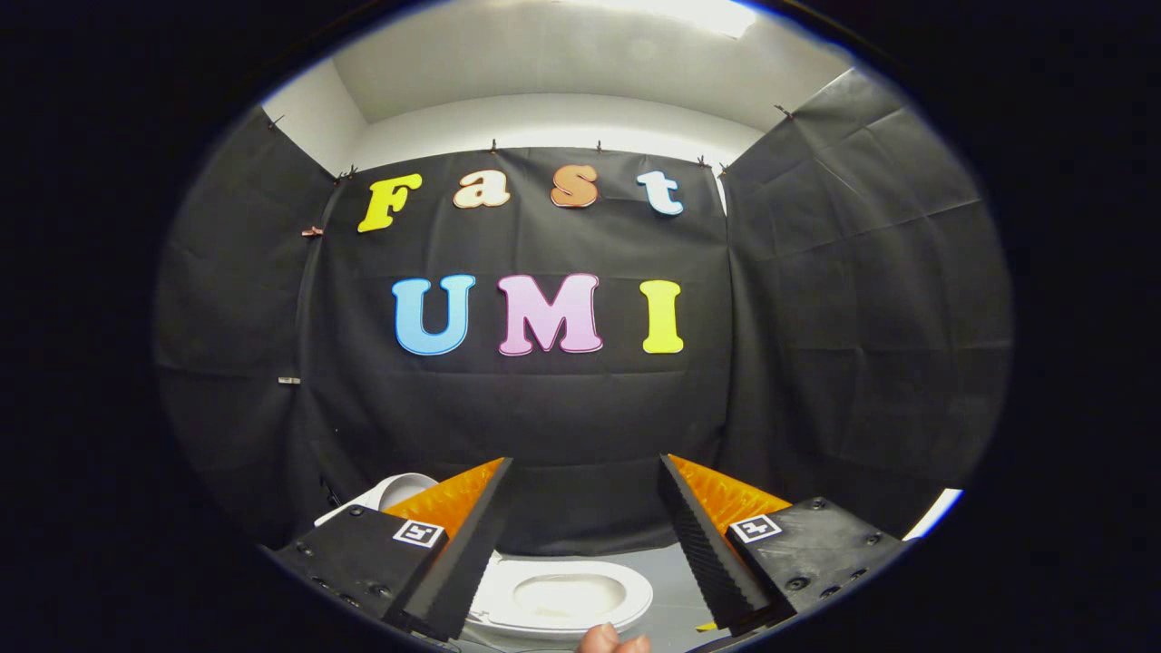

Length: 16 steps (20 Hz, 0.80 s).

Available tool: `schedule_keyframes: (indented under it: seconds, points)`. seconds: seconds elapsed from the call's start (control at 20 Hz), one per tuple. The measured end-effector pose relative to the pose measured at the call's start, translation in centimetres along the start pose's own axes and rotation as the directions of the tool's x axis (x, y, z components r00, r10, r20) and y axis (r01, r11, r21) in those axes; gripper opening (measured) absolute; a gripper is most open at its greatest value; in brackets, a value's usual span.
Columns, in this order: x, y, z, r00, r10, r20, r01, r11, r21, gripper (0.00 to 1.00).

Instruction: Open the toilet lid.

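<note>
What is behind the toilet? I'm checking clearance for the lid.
Behind the toilet hangs black cloth. The open claw covers the toilet's sides, so its back corners are hidden.

You have one gripper [585,472] with two fingers [463,544], and they stand wide apart with nothing between them. Each finger carries one square black-and-white marker [419,532], so two markers in all. Below and between the fingers sits one toilet [562,599], with one white seat ring [635,594] around one bowl opening. One white lid [399,490] shows behind the left finger. One hand [612,642] shows at the near edge; its fingertips are too cut off to count.
</note>
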<state>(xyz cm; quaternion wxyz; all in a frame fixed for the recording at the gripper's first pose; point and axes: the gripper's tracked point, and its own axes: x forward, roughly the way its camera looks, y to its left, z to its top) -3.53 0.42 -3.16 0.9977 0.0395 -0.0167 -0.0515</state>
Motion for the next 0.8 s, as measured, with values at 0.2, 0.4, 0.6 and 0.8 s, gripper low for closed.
schedule_keyframes:
  seconds: [0.2,0.4,0.6,0.8]
  points:
    - [-0.03,0.14,-0.18,1.0,0.004,-0.005,-0.004,1.0,0.001,0.99]
    - [-0.3,-0.26,-0.03,1.0,-0.005,-0.003,0.005,1.0,0.003,0.99]
    - [-0.24,-0.28,-0.03,1.0,-0.004,-0.001,0.004,1.0,0.008,0.98]
    - [-0.21,-0.24,-0.25,1.0,-0.002,-0.007,0.003,1.0,0.006,0.99]
